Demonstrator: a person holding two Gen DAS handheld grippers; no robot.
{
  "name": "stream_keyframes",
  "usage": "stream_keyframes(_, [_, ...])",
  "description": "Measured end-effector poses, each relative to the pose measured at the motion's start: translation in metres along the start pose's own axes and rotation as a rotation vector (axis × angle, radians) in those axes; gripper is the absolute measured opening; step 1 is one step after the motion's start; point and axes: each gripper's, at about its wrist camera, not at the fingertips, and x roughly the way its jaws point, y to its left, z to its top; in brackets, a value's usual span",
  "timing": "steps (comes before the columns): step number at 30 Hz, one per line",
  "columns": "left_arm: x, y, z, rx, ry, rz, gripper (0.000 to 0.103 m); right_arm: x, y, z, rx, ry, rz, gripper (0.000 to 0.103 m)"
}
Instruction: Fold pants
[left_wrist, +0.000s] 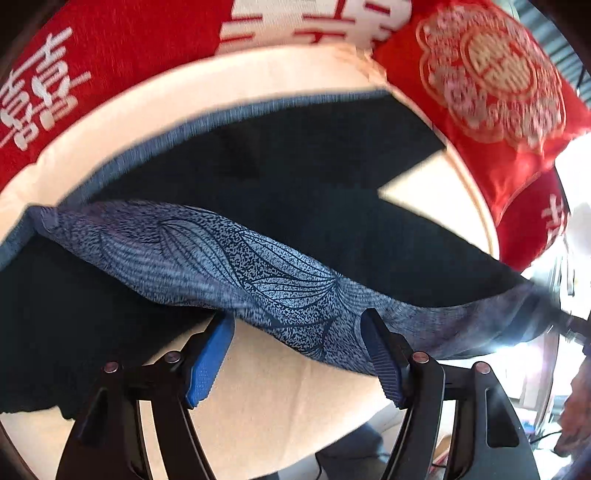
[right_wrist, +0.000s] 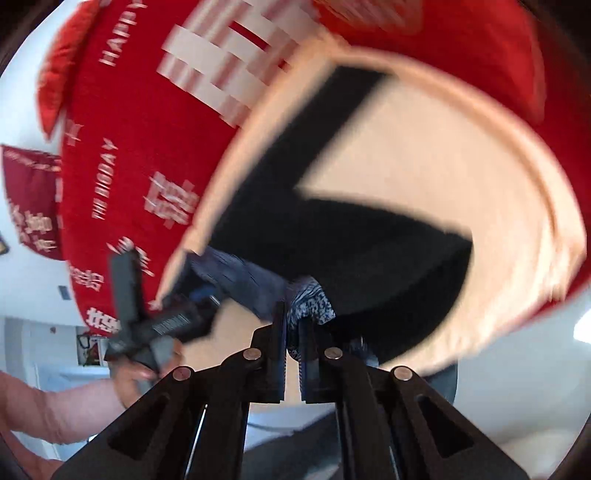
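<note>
Early yet, we judge: pants (left_wrist: 295, 206) lie spread on the cream cushion (left_wrist: 258, 74), right claw (right_wrist: 293, 328) clamped on the patterned waistband (left_wrist: 258, 269), left claw (left_wrist: 297, 325) open beneath it, folding undone.

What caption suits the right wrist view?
Right gripper shut on the pants' patterned waistband above the cream cushion.

Place: home, living room or bedroom
Seat: cream cushioned surface (left_wrist: 280, 398), sofa or bed, can't tell
Decor: red wedding pillows (left_wrist: 491, 81) with double-happiness characters; red throw (right_wrist: 122, 147) printed "HAPPY", "THE BIG DAY"
Background: white walls (right_wrist: 26, 110), red hanging banner (right_wrist: 33, 199)
</note>
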Motion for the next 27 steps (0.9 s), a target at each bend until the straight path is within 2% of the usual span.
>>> stream_keyframes(3, [-0.015,-0.002,0.027,-0.022,-0.066,0.017,0.071,-0.006,0.016,0.056,-0.069,-0.028,0.028,0.005])
stream_keyframes(8, [-0.052,0.016,0.076,-0.067,-0.216,0.103,0.071,0.014,0.031,0.149,-0.151,-0.01,-0.029,0.005])
stream_keyframes(11, [-0.057,0.027,0.094,-0.101,-0.255,0.157,0.071,0.042,0.027,0.205,-0.17,0.03,-0.081,0.006])
stream_keyframes(14, [-0.04,0.036,0.105,-0.121,-0.237,0.217,0.071,0.078,0.021,0.241,-0.218,0.089,-0.152,0.009])
stream_keyframes(17, [-0.002,0.037,0.114,-0.125,-0.195,0.27,0.071,0.108,0.013,0.257,-0.245,0.127,-0.227,0.011])
stream_keyframes(19, [0.023,0.037,0.116,-0.131,-0.163,0.297,0.071,0.127,0.007,0.263,-0.271,0.165,-0.259,0.032])
stream_keyframes(20, [0.037,0.04,0.119,-0.138,-0.141,0.311,0.071,0.135,0.006,0.263,-0.286,0.191,-0.266,0.052])
stream_keyframes(21, [0.047,0.042,0.12,-0.145,-0.121,0.321,0.071,0.138,0.007,0.263,-0.303,0.201,-0.27,0.058])
stream_keyframes(23, [0.061,0.047,0.121,-0.167,-0.098,0.326,0.071,0.136,0.016,0.261,-0.365,0.196,-0.279,0.058])
stream_keyframes(26, [0.062,0.047,0.121,-0.165,-0.106,0.34,0.073,0.119,0.028,0.254,-0.43,0.162,-0.259,0.058])
stream_keyframes(27, [0.062,0.047,0.121,-0.162,-0.104,0.342,0.073,0.113,0.03,0.252,-0.446,0.146,-0.271,0.062])
